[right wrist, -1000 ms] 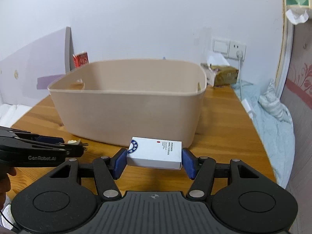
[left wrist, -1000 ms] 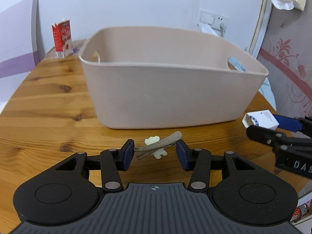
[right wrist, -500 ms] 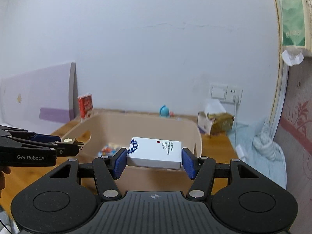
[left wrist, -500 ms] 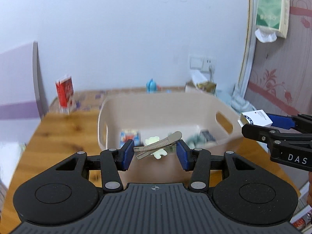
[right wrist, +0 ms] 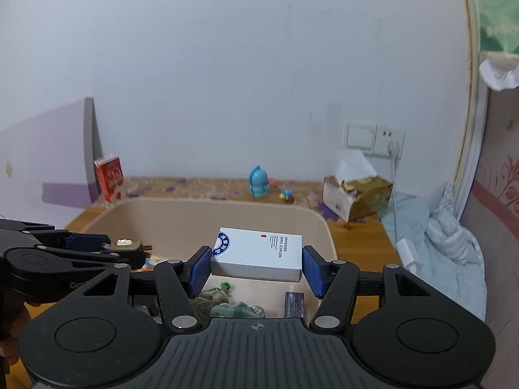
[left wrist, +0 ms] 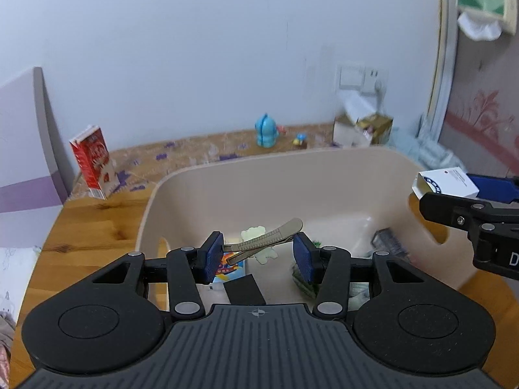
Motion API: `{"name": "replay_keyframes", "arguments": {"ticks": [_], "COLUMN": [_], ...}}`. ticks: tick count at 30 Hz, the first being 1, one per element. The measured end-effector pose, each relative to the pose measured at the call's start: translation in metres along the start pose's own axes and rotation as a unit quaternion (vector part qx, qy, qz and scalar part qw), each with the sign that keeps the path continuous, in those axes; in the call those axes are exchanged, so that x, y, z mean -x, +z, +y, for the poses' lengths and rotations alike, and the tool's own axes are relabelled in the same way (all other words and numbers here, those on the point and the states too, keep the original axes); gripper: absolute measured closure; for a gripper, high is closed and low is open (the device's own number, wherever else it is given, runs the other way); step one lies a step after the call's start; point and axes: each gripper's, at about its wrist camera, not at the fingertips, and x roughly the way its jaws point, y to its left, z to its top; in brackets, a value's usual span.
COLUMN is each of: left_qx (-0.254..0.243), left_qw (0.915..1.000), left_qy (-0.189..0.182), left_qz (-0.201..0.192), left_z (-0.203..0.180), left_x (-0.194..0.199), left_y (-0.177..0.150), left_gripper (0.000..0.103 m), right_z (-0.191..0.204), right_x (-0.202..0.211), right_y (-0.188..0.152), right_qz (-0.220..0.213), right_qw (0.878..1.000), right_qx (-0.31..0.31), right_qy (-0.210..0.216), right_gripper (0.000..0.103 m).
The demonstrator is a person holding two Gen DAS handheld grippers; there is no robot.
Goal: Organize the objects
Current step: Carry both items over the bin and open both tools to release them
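Note:
My left gripper (left wrist: 259, 253) is shut on a grey-brown hair clip (left wrist: 266, 239) with a pale bear-shaped charm, held above the inside of the beige plastic bin (left wrist: 227, 175). My right gripper (right wrist: 256, 269) is shut on a white box (right wrist: 258, 253) with a blue round logo, held over the bin's near part (right wrist: 207, 209). The white box also shows at the right edge of the left wrist view (left wrist: 446, 184). The left gripper with the clip shows at the left of the right wrist view (right wrist: 126, 248). Several small items lie on the bin floor.
The bin stands on a wooden table (left wrist: 87, 227). Behind it are a red carton (left wrist: 94, 162), a blue figurine (left wrist: 266, 130), a tissue box (right wrist: 356, 194) and a wall socket (right wrist: 376, 137). A light blue cloth (right wrist: 447, 246) lies at the right.
Both grippers have risen from table level in front of the bin and moved forward over it, so I now look down into it. Each still holds its object.

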Motion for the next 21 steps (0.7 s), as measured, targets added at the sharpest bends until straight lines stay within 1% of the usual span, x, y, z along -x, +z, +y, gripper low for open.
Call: {"name": "replay_keyframes", "arguments": {"ticks": [6,8,10,11,12,14,15,16,19,21], "left_qx": [-0.003,-0.006,-0.008,-0.009,-0.007,-0.004,-0.002,-0.001,-0.006,-0.007], "left_qw": [0.9977,0.997,0.9966,0.9965,0.9966,0.9964,0.9963,0.9965,0.997,0.9974], "left_qy": [-0.024,-0.022,-0.021,-0.021,-0.02,-0.019,-0.021,-0.023,-0.023,-0.018], "left_qz": [0.063,0.074,0.08,0.08,0.08,0.082,0.083,0.08,0.074,0.069], "left_z": [-0.002,-0.003,-0.003,-0.003,-0.002,-0.001,0.0,0.001,0.0,0.0], "left_x": [-0.036,-0.042,-0.045,-0.045,-0.044,-0.042,-0.04,-0.038,-0.033,-0.028], "left_y": [-0.006,-0.009,-0.011,-0.011,-0.011,-0.01,-0.01,-0.009,-0.006,-0.005], "left_gripper": [0.054,0.054,0.053,0.054,0.053,0.043,0.035,0.029,0.023,0.022], "right_z": [0.001,-0.001,-0.001,-0.002,-0.002,-0.002,-0.002,-0.001,0.003,0.004], "right_x": [-0.036,-0.05,-0.053,-0.054,-0.054,-0.051,-0.049,-0.047,-0.039,-0.033], "right_y": [-0.008,-0.014,-0.015,-0.016,-0.017,-0.017,-0.017,-0.016,-0.013,-0.011], "right_qz": [0.056,0.082,0.088,0.091,0.092,0.091,0.091,0.089,0.081,0.075], "right_qw": [0.998,0.997,0.996,0.996,0.996,0.996,0.996,0.996,0.997,0.997], "right_qx": [0.01,0.006,0.007,0.006,0.006,0.006,0.007,0.01,0.018,0.015], "right_qy": [-0.001,0.003,0.002,-0.001,-0.002,0.0,-0.001,-0.004,-0.01,-0.012], "right_gripper": [0.045,0.045,0.044,0.037,0.037,0.034,0.033,0.031,0.023,0.019]}}
